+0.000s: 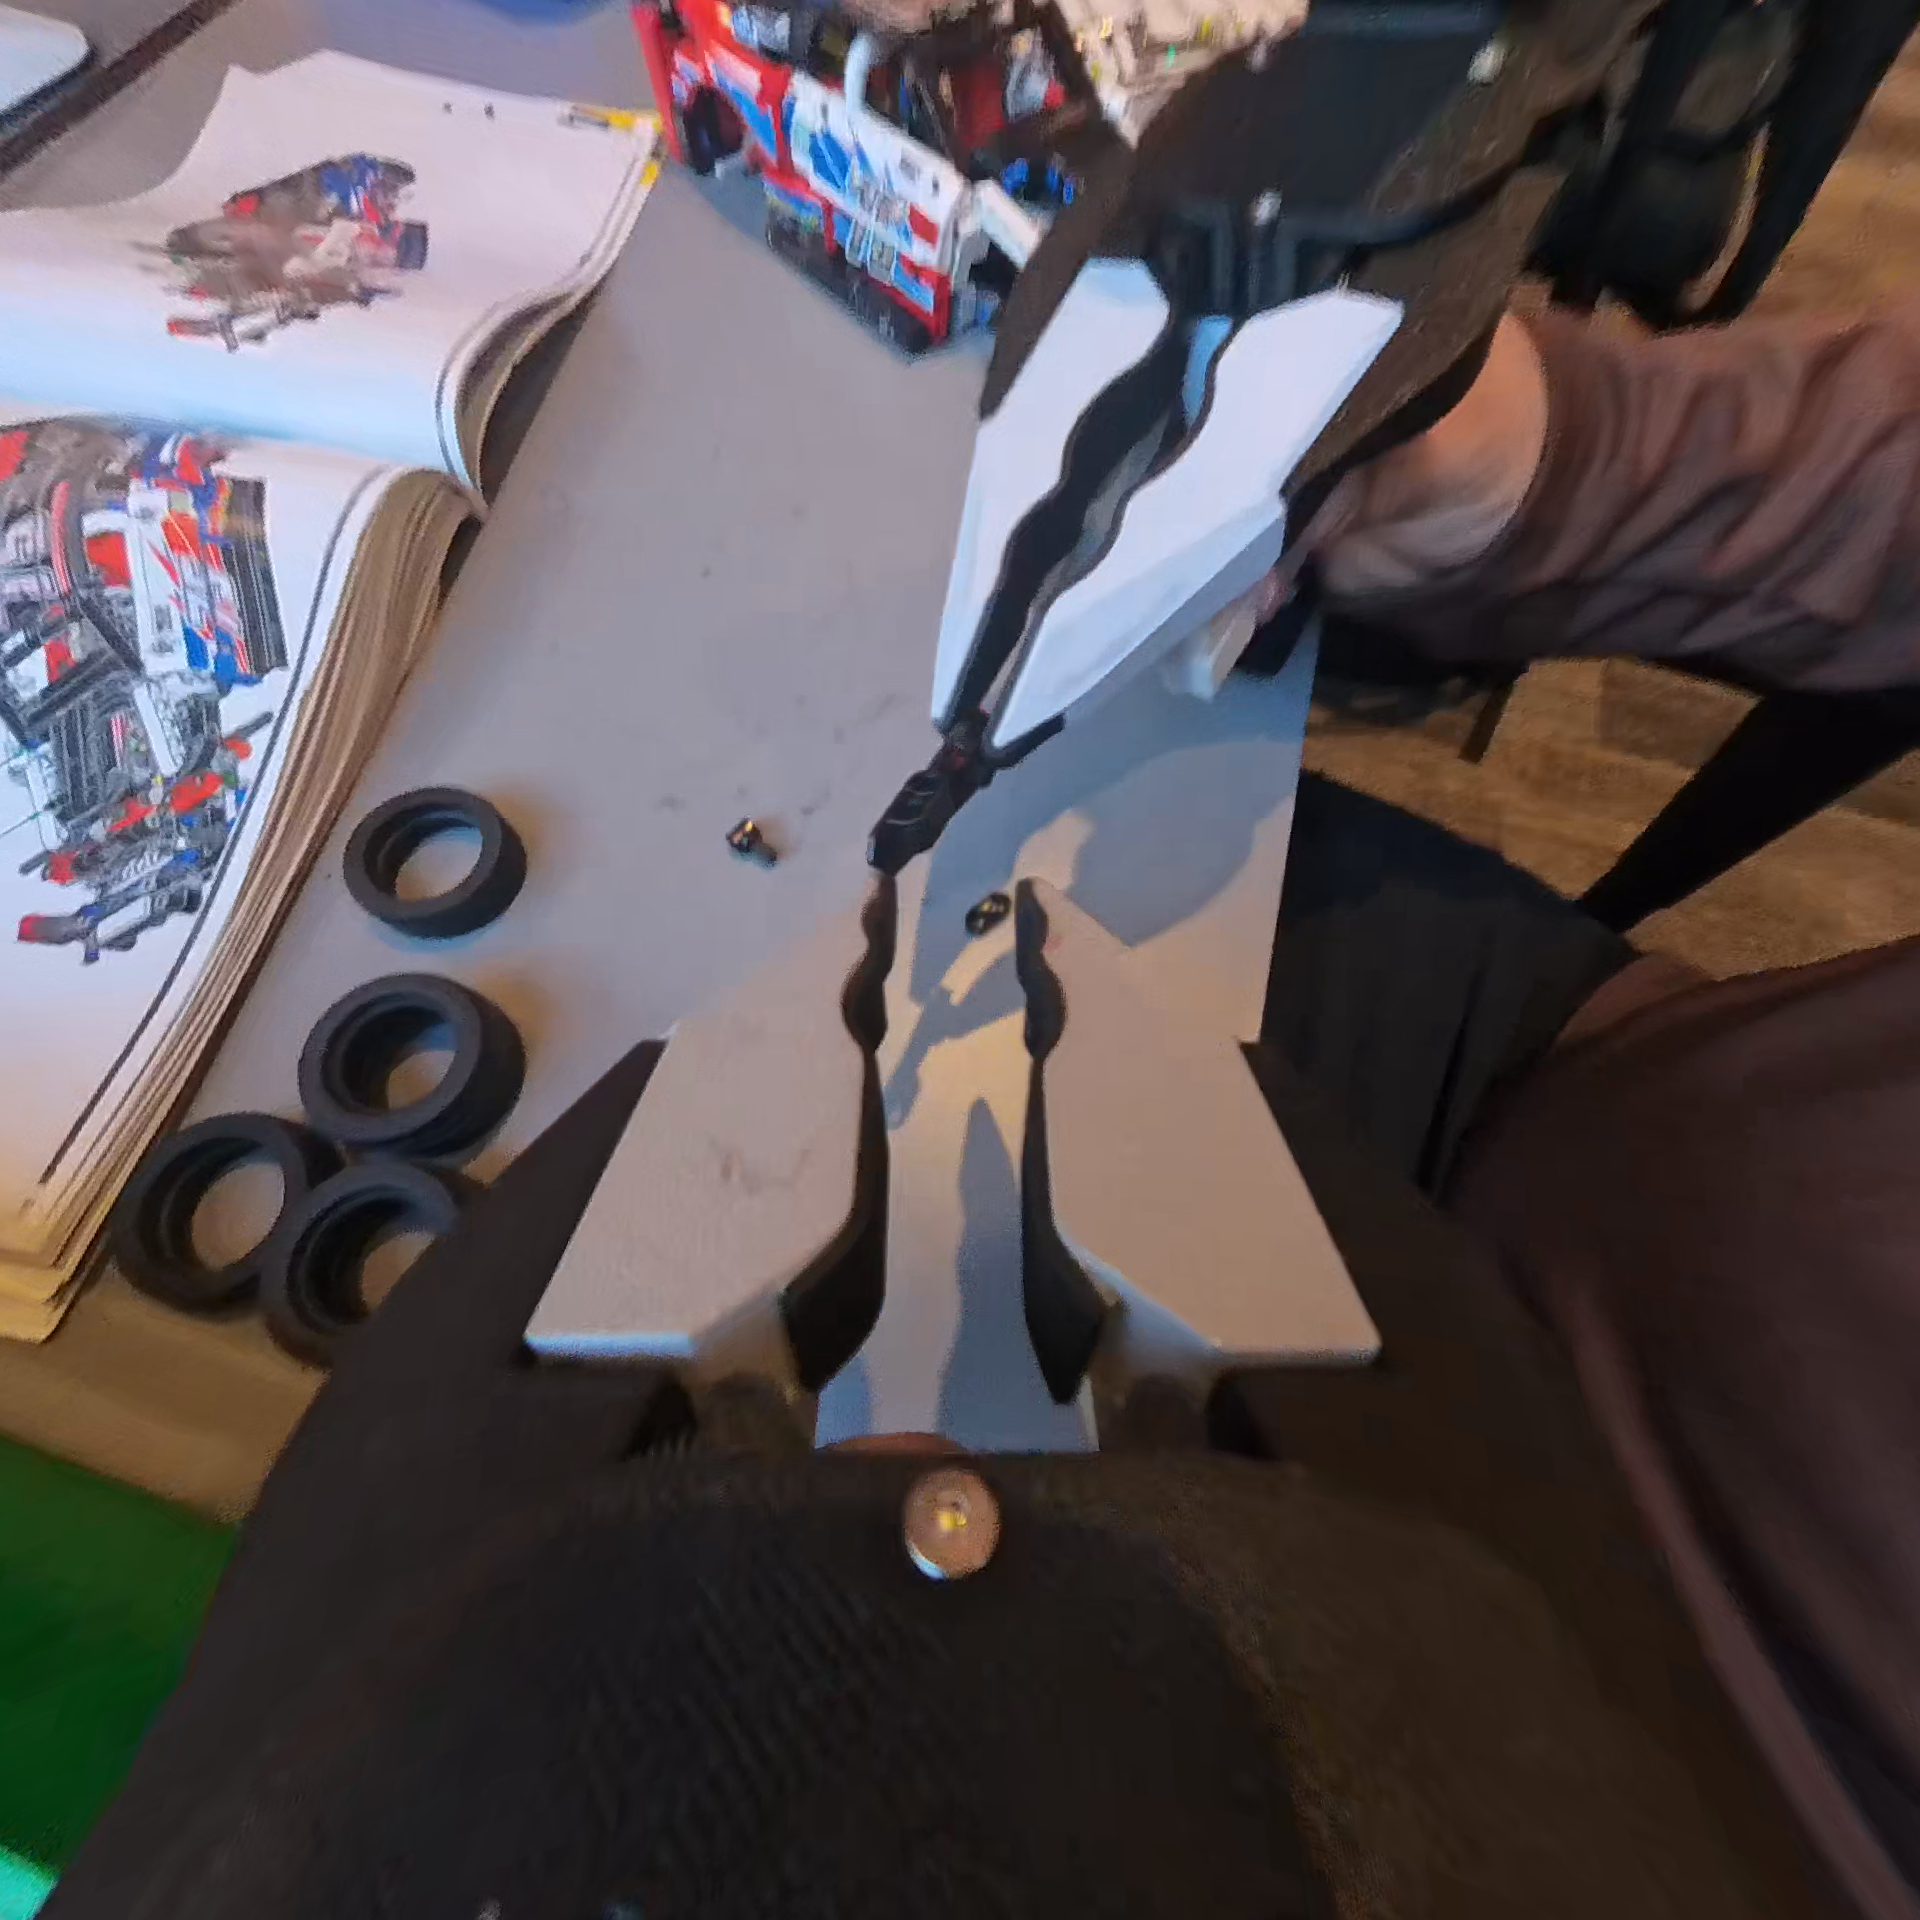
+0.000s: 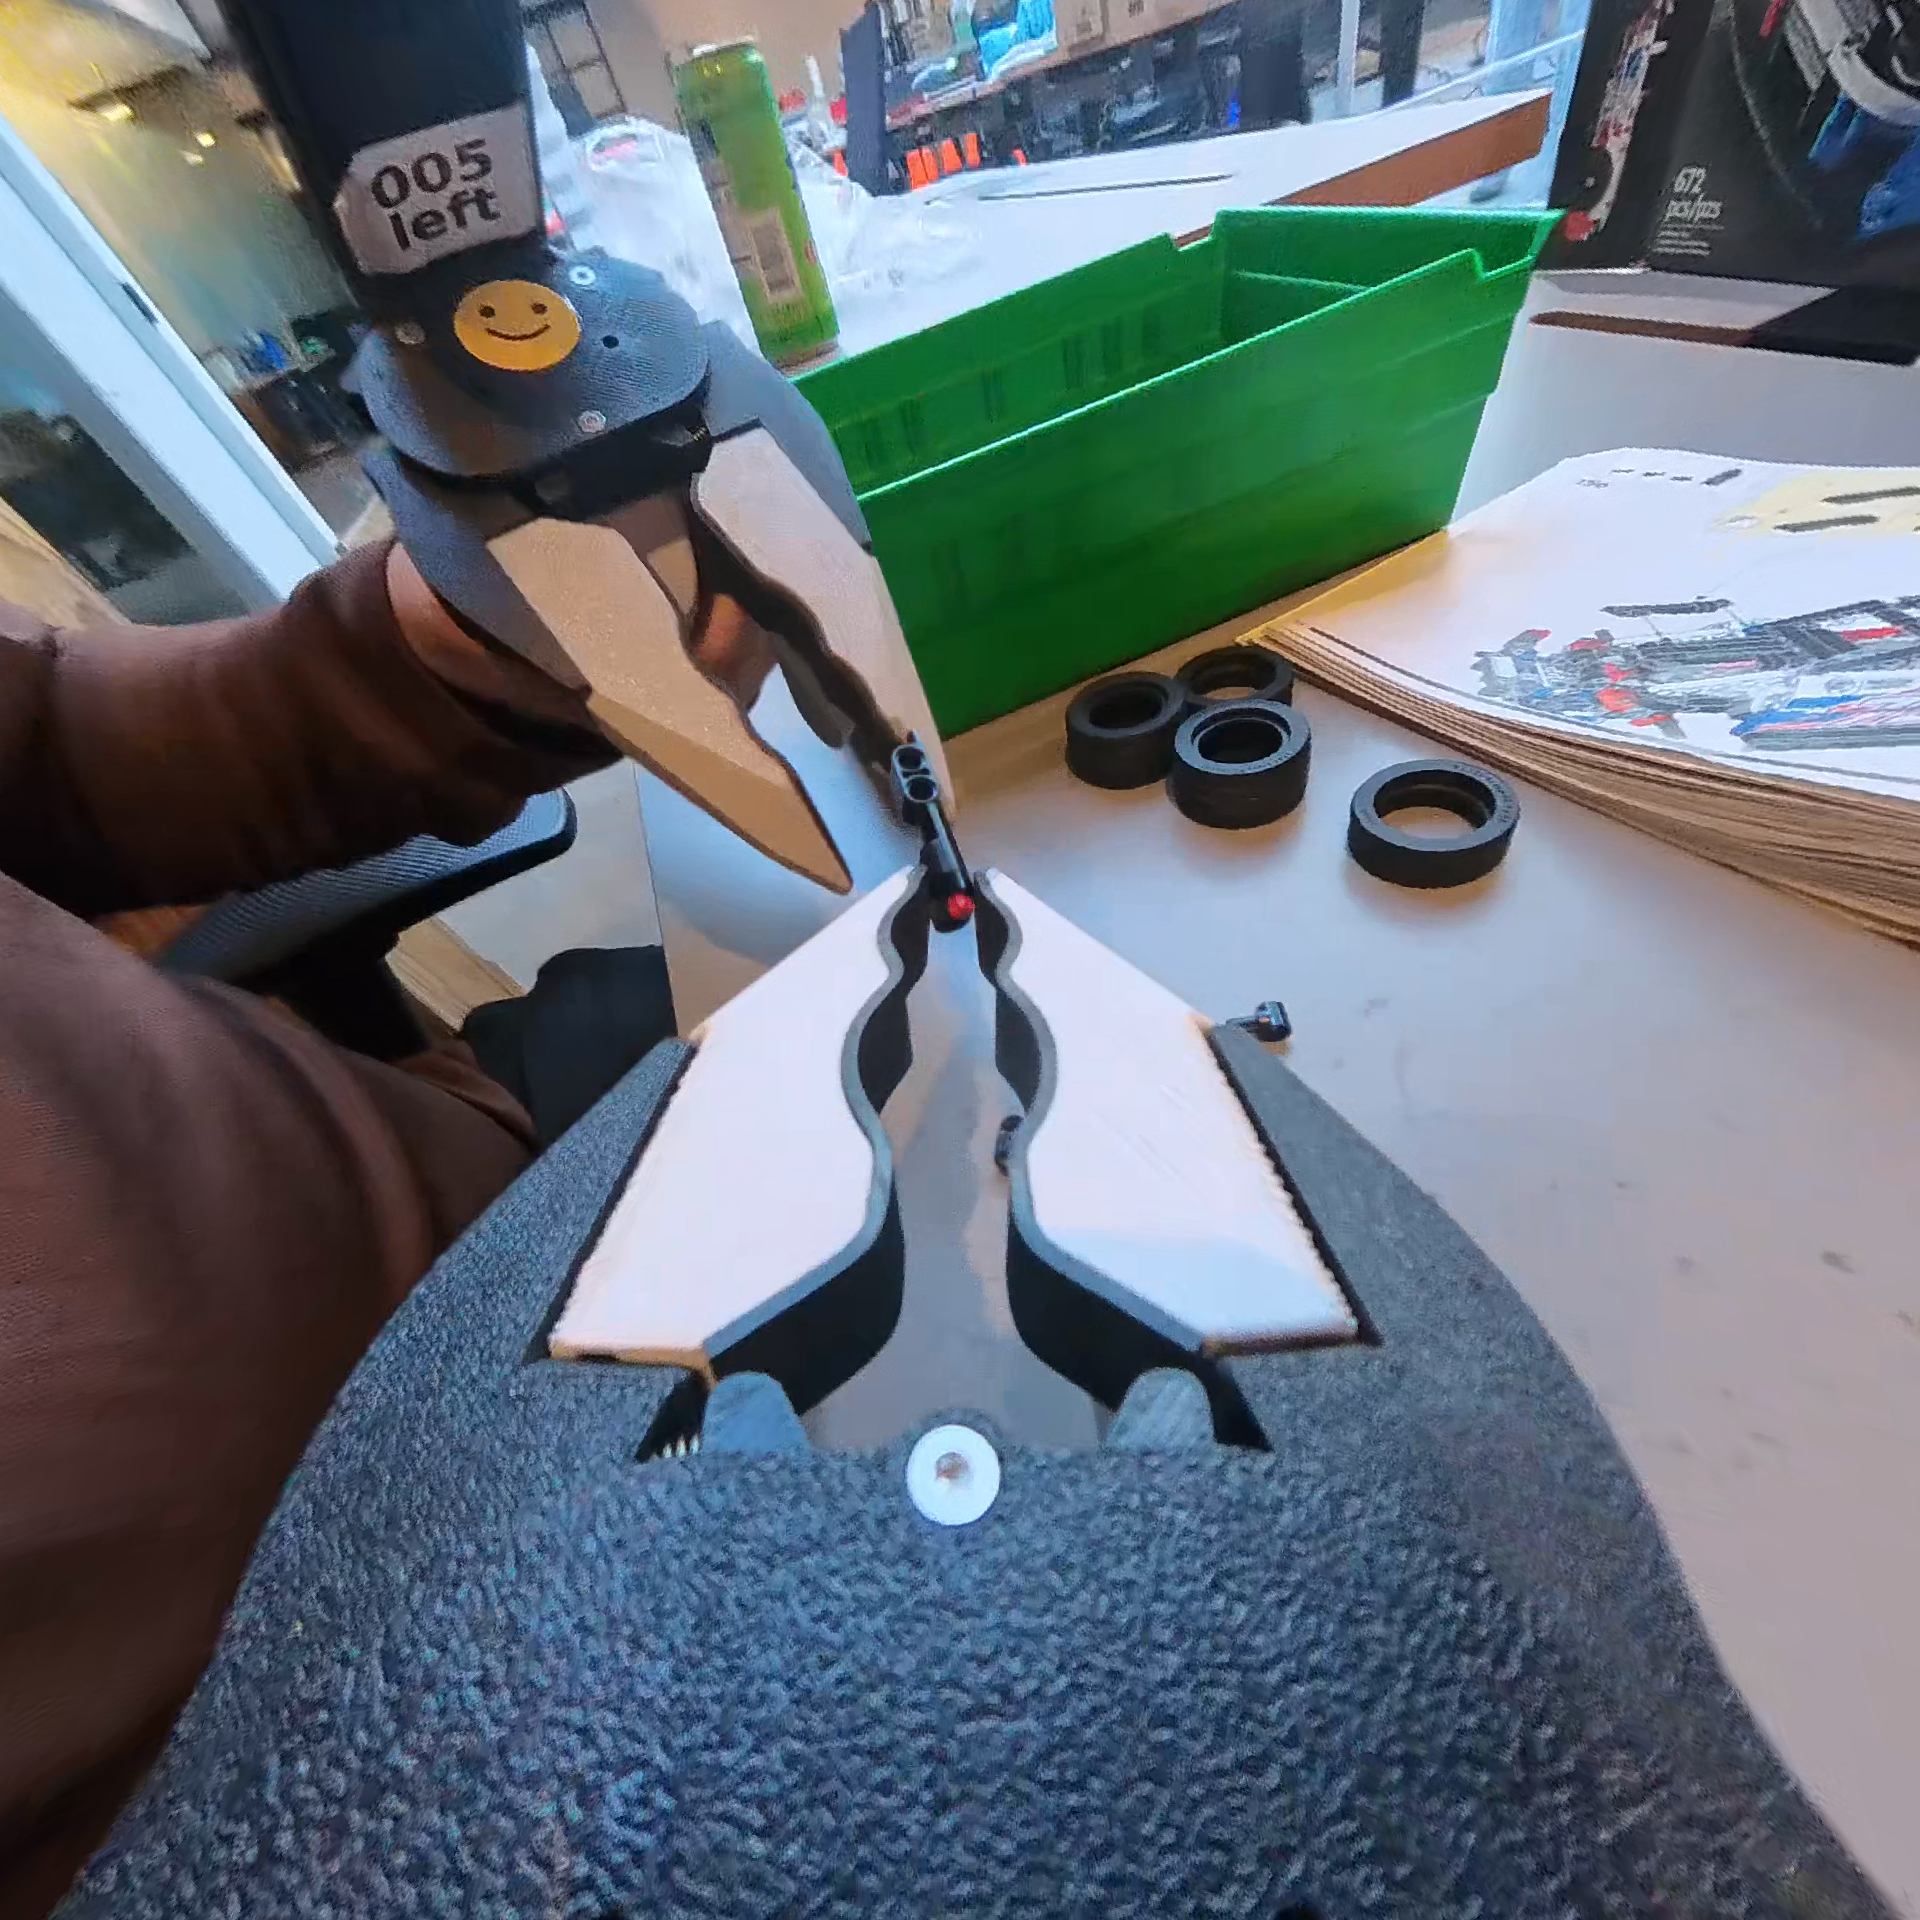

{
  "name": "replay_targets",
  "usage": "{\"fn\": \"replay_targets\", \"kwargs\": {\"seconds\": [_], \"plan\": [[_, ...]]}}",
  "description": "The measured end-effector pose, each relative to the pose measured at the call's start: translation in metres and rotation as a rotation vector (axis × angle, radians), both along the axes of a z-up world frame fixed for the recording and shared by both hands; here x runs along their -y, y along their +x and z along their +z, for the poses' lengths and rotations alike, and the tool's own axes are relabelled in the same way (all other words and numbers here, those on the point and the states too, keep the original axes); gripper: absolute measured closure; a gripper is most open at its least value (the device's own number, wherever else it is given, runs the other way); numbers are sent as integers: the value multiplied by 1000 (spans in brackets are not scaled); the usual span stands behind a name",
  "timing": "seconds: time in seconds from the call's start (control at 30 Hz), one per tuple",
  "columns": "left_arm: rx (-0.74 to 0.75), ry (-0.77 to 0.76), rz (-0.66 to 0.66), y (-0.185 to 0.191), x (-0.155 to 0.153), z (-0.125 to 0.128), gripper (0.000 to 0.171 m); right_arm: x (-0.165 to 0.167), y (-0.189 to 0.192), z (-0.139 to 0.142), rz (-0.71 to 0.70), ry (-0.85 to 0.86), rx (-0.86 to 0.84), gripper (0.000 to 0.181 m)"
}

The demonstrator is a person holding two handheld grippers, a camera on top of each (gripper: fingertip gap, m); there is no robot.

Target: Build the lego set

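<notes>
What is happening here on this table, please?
A person holds a pair of tongs in each hand and is building a lego set. The right tongs pinch a thin black piece with a red end. The left tongs are open, close to the piece's other end. Four black tyres lie loose beside the open manual, with a green bin behind them. Two small black parts wait on the table.

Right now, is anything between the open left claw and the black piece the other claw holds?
Nothing visible: the piece sticks out of the right claw, right at the left claw's open tips.
</notes>
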State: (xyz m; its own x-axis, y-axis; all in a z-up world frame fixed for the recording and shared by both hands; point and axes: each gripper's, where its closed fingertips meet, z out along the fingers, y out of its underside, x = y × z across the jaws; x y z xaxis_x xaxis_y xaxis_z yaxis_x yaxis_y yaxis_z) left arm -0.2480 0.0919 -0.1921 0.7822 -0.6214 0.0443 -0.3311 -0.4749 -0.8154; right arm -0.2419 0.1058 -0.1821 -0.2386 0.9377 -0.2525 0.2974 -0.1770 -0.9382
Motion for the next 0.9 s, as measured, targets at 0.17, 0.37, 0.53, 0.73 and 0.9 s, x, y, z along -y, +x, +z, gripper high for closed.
{"fn": "replay_targets", "kwargs": {"seconds": [0.17,0.37,0.53,0.73,0.9], "plan": [[83,24,-41,4,-7,16,170,1,2,2,27,-57,-14,173],[86,-10,-96,13,-14,17,171,2,2,-1,36,-51,2,174],[33,20,-56,-2,-22,22,156,-4,6,4,35,-95,-17,174],[60,-39,-115,6,-21,21,152,2,6,8,79,-121,-34,174],[14,-28,-174,16,-23,20,162,0,8,1,59,-46,7,174]]}}
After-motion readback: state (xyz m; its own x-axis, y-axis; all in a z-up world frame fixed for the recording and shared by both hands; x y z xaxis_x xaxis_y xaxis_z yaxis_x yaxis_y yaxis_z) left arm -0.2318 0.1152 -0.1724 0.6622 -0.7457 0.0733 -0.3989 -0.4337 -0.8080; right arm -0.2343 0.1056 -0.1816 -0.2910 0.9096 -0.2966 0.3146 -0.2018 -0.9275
